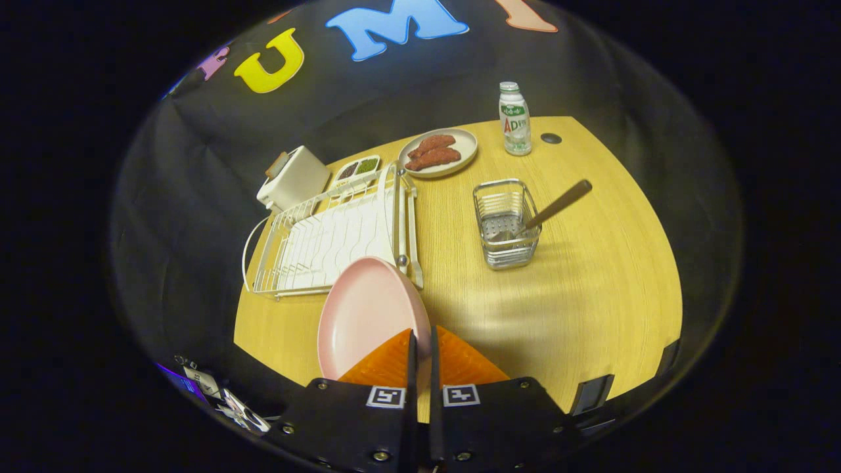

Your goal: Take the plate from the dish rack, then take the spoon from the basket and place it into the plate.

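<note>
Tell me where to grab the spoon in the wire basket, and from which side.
Grip the spoon on its brown handle, which sticks out of the wire basket up and away from the dish rack, clear of the wires; its bowl end sits down inside. Come from above on that side, fingers across the handle. First the pink plate, now pinched by the gripper, must be set down.

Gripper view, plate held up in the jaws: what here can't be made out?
- Pink plate: its near rim is covered by the orange fingers of the gripper, so the grip itself is hidden.
- Spoon: its bowl sits down in the wire basket, behind the mesh.
- Bottle: label too small to read.
- Divided dish: partly behind the dish rack.
</note>
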